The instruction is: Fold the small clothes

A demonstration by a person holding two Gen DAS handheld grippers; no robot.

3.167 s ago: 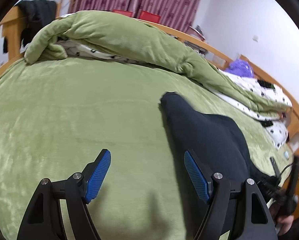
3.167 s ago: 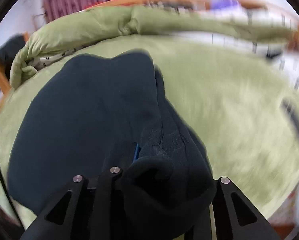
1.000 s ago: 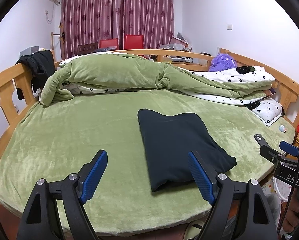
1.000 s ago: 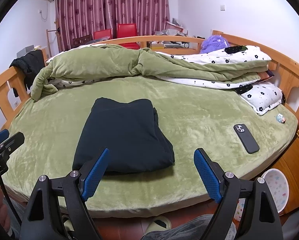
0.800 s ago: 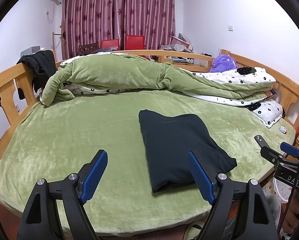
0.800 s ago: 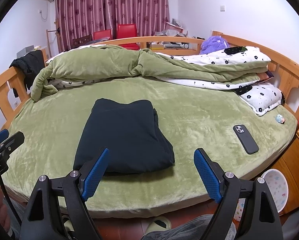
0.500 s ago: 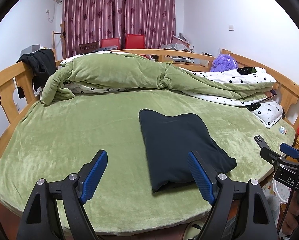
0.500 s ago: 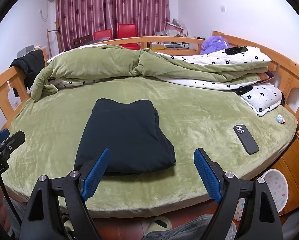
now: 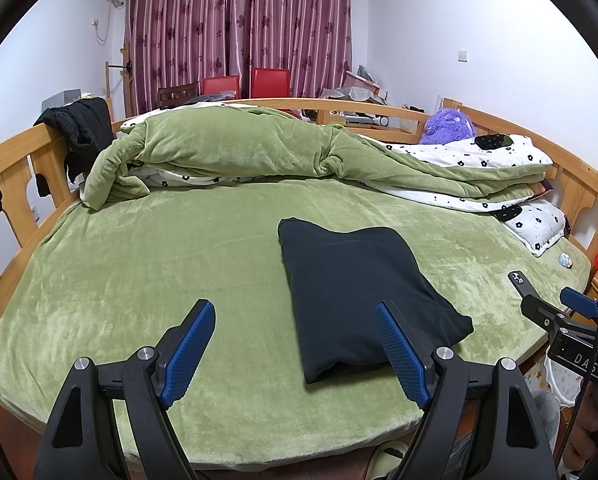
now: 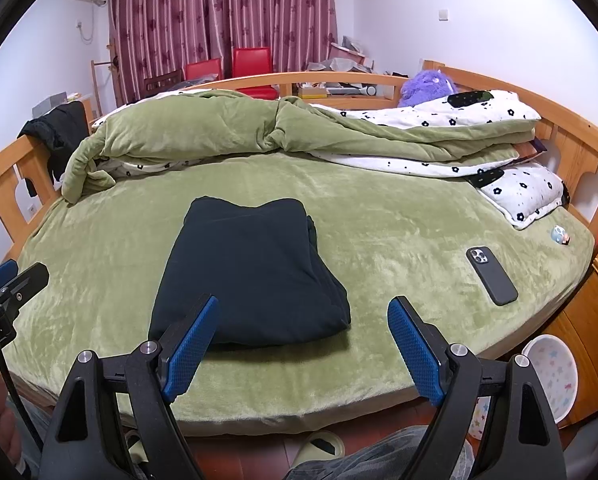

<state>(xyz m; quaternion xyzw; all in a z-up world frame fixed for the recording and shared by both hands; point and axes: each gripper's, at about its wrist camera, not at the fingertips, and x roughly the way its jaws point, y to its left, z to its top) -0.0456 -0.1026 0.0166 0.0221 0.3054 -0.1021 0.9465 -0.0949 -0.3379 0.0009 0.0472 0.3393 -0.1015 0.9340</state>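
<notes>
A dark navy garment (image 9: pixel 359 288) (image 10: pixel 251 268) lies folded into a neat rectangle on the green bed cover (image 9: pixel 147 264) (image 10: pixel 399 240), near the front edge. My left gripper (image 9: pixel 295 344) hangs open in front of the bed, to the left of the garment, with nothing between its blue pads (image 9: pixel 187 352). Over in the right wrist view, my right gripper (image 10: pixel 303 336) is open too, held back from the garment's near right corner and holding nothing. Each gripper shows at the edge of the other's view.
A rolled green duvet (image 9: pixel 259 148) and white flowered bedding (image 10: pixel 459 116) fill the back of the bed. A black phone (image 10: pixel 491 276) lies on the cover at the right, with a small toy (image 10: pixel 561 235) beyond. A wooden rail (image 10: pixel 571 136) rings the bed. A white bin (image 10: pixel 551 376) stands on the floor.
Three seconds ago the right gripper held the bunched garment low over the bed. Since then both grippers have let go and pulled back. Nothing has moved over the last second.
</notes>
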